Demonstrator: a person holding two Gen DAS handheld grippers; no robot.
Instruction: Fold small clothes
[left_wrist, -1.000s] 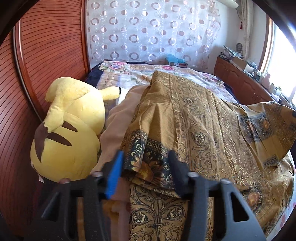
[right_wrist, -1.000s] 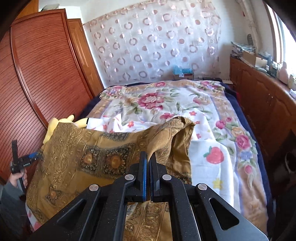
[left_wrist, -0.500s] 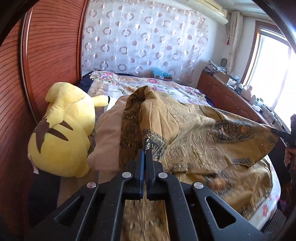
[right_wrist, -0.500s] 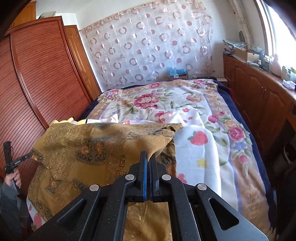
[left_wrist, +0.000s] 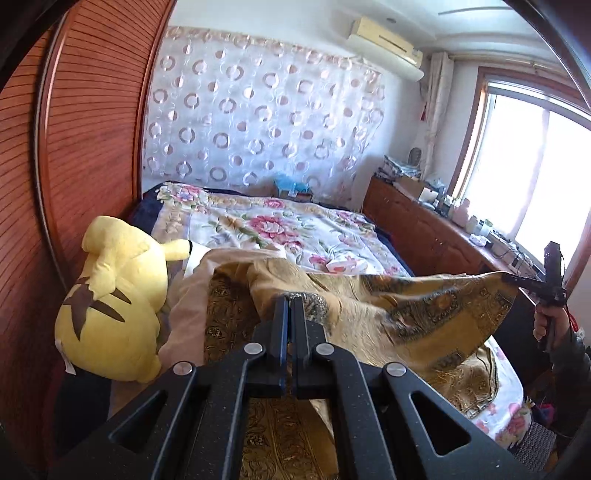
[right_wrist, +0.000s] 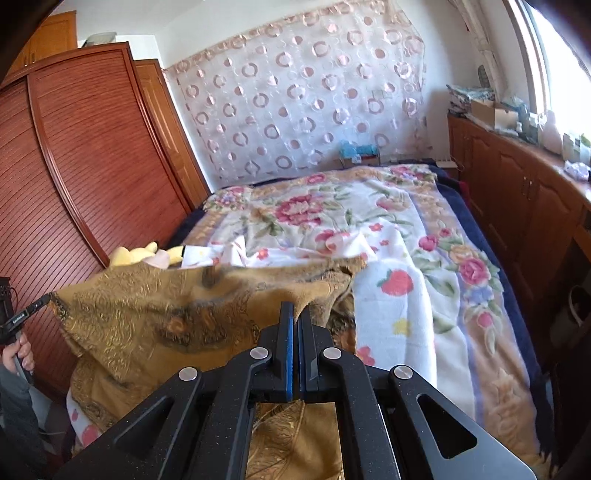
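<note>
A golden-brown patterned garment (left_wrist: 413, 314) hangs stretched above the near end of the bed. My left gripper (left_wrist: 290, 300) is shut on one corner of it, with the cloth pinched between the tips. My right gripper (right_wrist: 295, 306) is shut on the opposite corner. Each gripper shows in the other's view: the right gripper (left_wrist: 515, 277) at the far right, the left gripper (right_wrist: 47, 298) at the far left, both pulling the garment (right_wrist: 155, 314) taut between them. Part of the cloth droops onto the bed below.
A floral bedspread (right_wrist: 332, 221) covers the bed (left_wrist: 280, 229). A yellow plush toy (left_wrist: 114, 306) lies at the bed's left side against the red-brown wardrobe (right_wrist: 74, 177). A wooden cabinet (right_wrist: 517, 192) runs along the right under the window. A beige cloth (left_wrist: 192, 306) lies beside the plush.
The left gripper closed on the garment's corner and rose with it. Both grippers lifted and pulled apart, so the garment went from slack on the bed to stretched in the air.
</note>
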